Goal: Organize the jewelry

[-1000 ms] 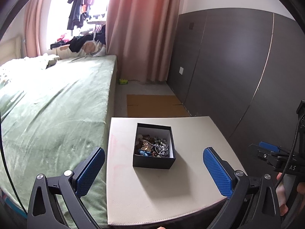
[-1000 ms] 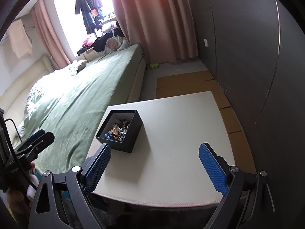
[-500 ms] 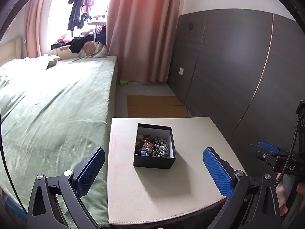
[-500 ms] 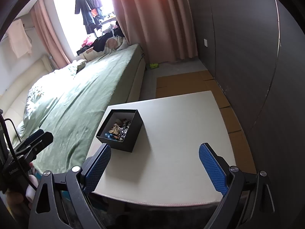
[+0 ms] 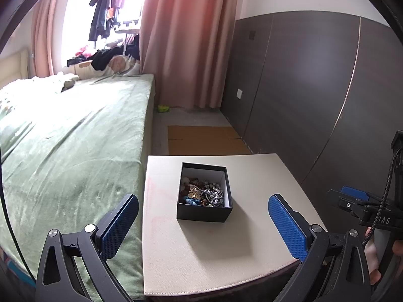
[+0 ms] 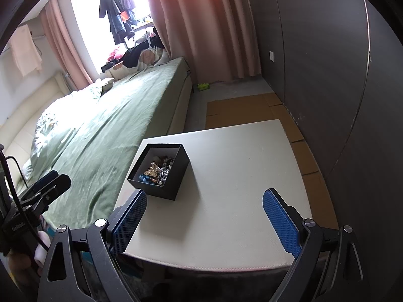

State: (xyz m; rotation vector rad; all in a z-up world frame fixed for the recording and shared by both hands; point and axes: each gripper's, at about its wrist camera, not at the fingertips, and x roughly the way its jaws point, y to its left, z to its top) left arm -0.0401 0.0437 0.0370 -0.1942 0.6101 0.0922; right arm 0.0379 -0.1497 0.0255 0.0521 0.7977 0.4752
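Note:
A small black box [image 5: 204, 211] [image 6: 176, 173] stands on a cream leather-topped table [image 5: 201, 251] [image 6: 239, 176]. Inside it lies a tangle of jewelry [image 5: 201, 192] [image 6: 157, 171]: a gold butterfly piece, silver chain, blue and brown beads. My left gripper [image 5: 202, 225] hangs open in front of the box, blue pads wide apart, nothing between them. My right gripper [image 6: 204, 217] is open too, held over the table's near edge, to the right of the box. Each gripper shows at the edge of the other's view.
A bed with a green cover [image 5: 63, 151] [image 6: 105, 125] runs along the table's left side. Dark wall panels [image 5: 302, 88] stand to the right. Flat cardboard [image 5: 201, 139] lies on the floor beyond the table, before pink curtains [image 5: 186, 37].
Almost nothing differs; the left view has crept slightly, the box shifting a touch. Both grippers stay open and empty.

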